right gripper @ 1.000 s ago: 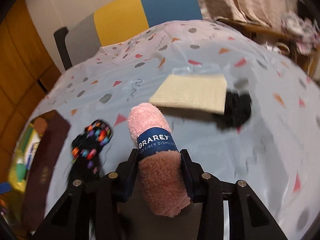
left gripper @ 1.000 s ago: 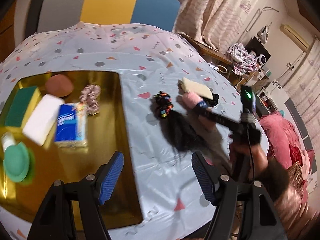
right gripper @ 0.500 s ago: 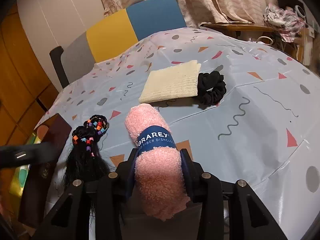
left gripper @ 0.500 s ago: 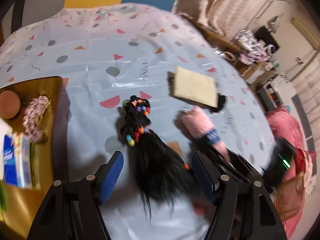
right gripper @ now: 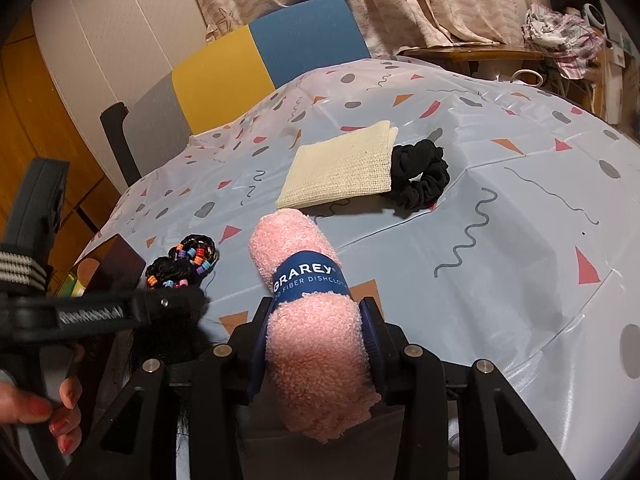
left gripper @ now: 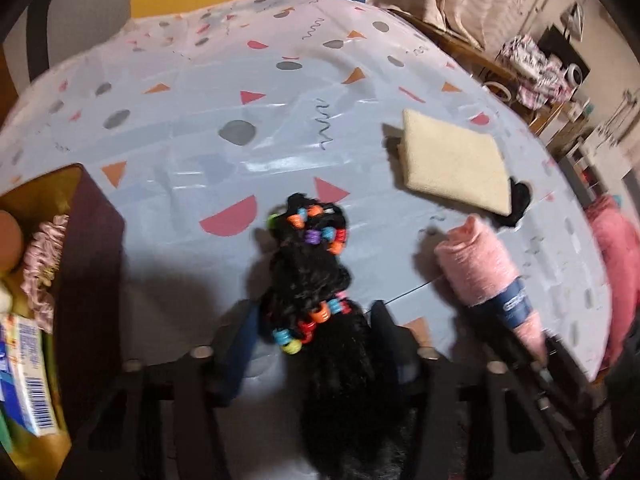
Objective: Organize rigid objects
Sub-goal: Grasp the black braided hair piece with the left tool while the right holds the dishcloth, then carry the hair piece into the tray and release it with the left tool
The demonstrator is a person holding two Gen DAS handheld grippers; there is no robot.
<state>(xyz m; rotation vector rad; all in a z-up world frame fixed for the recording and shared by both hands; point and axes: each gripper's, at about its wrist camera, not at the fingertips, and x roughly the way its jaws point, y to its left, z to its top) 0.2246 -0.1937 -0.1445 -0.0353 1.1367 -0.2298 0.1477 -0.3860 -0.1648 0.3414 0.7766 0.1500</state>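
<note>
A black hair piece [left gripper: 316, 280] with coloured beads lies on the patterned tablecloth [left gripper: 280, 140]. My left gripper [left gripper: 314, 336] straddles it from above. Its jaws are closing, with the hair between the blue pads [left gripper: 242, 340] and a thin gap on the left side. My right gripper [right gripper: 316, 320] is shut on a rolled pink dishcloth [right gripper: 316, 340] with a blue band, just right of the hair piece. That roll [left gripper: 476, 268] also shows in the left wrist view. The left gripper's arm [right gripper: 96, 314] crosses the right wrist view.
A folded cream cloth [right gripper: 340, 172] and a black scrunchie [right gripper: 420, 176] lie further back. A golden tray [left gripper: 48, 184] at the left holds a pink scrunchie [left gripper: 44, 252] and a tissue pack [left gripper: 28, 368]. A chair [right gripper: 260, 64] stands behind. A hand [right gripper: 60, 412] grips the left tool.
My left gripper swung right from over the golden tray and came down over the hair piece, and its jaws narrowed. The right gripper kept its hold on the pink roll and barely shifted.
</note>
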